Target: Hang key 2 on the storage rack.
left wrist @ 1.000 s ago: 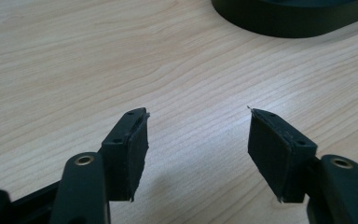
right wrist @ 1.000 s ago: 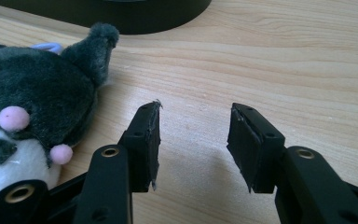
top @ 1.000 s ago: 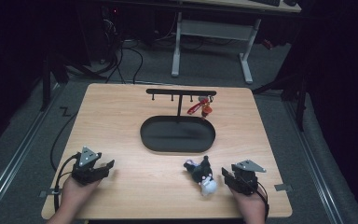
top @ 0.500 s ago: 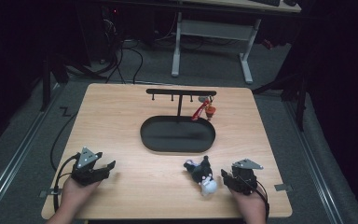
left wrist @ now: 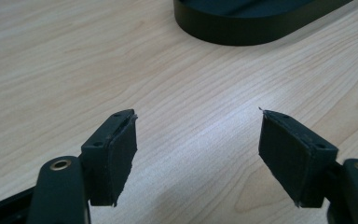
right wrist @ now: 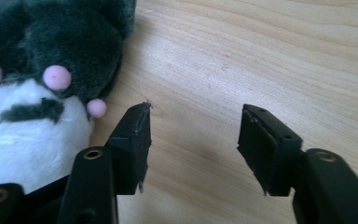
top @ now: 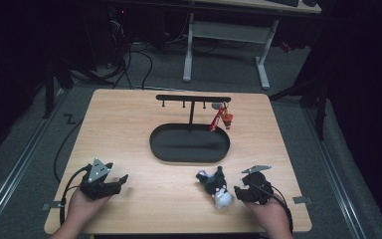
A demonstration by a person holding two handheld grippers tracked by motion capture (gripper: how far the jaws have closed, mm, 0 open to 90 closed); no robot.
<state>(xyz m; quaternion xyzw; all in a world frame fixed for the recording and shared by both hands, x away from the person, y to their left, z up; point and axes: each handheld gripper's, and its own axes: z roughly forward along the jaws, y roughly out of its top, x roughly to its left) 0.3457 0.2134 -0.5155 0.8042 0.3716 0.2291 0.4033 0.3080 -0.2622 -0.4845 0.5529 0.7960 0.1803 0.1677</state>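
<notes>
Both the left gripper (top: 122, 178) and the right gripper (top: 238, 190) rested on the table (top: 129, 124) with jaws spread and empty, the plush toy (top: 217, 186) lying just beside the right one, seemingly poised for a pickup

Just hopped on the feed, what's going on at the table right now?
A person holds a tool in each hand near the table's front edge, both open and holding nothing. The right tool sits just beside a black-and-white plush toy lying on the wood, not gripping it. The left tool rests over bare tabletop. Farther back, a black oval tray carries a hook rack with a red keychain hanging from it.
</notes>
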